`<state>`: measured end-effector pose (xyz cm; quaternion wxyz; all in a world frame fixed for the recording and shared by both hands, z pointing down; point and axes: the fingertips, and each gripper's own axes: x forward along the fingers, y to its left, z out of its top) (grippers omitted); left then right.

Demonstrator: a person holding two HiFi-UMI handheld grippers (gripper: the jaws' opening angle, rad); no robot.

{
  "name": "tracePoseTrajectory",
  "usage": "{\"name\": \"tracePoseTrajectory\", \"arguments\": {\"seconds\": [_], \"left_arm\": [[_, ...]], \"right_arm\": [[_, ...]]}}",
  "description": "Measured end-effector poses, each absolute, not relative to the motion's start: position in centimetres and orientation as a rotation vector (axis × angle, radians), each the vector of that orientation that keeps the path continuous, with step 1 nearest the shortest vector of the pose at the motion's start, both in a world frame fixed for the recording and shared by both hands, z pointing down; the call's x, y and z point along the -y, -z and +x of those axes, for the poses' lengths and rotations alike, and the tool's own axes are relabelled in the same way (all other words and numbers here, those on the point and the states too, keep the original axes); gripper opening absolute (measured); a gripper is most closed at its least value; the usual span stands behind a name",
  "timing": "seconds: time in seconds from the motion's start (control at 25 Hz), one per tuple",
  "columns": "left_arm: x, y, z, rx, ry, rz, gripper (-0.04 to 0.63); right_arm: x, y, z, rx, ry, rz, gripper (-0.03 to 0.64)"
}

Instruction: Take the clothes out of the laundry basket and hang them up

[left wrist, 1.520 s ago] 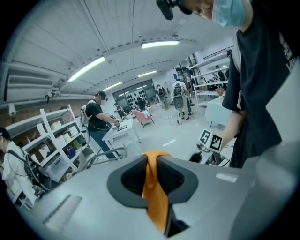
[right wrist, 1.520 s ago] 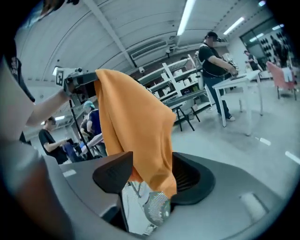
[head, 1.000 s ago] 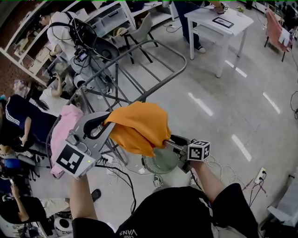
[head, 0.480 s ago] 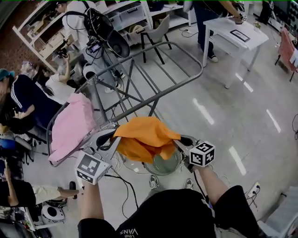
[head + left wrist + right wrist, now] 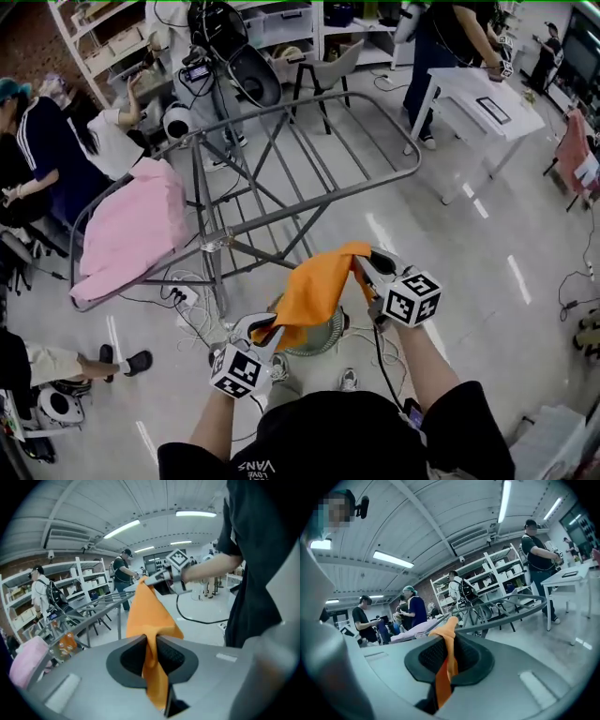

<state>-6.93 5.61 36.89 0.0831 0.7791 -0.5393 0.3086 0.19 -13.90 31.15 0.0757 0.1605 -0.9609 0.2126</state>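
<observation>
Now left tongs point(image 5: 267, 330) grip orange cloth point(image 5: 314, 292); right tongs point(image 5: 360, 265) just closed.

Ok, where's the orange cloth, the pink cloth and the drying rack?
orange cloth point(image 5: 314, 295): head view, middle of the fabric.
pink cloth point(image 5: 131, 225): head view, middle of the draped part.
drying rack point(image 5: 319, 208): head view, near grey rail.
</observation>
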Motion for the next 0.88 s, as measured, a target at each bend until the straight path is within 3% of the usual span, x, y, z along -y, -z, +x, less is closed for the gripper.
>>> {"name": "tracePoseTrajectory", "arguments": {"seconds": [0.16, 0.44, 0.88], "left_arm": [[-6.0, -40.8, -1.6, 1.474, -0.910, 2.403, 0.044], [-6.2, -42.5, 5.0, 1.125, -0.635, 2.527, 0.048], [0.5, -39.3, -4.3, 1.461, -0.371, 2.463, 0.067]], "right_arm": [[13.7, -28.8, -0.6, 2.897, -0.587, 0.460, 0.031], [11.3, -25.3, -0.5, 2.933, -0.445, 0.301, 0.031], [7.0, -24.1, 0.6, 2.912, -0.328, 0.217, 0.031]]}}
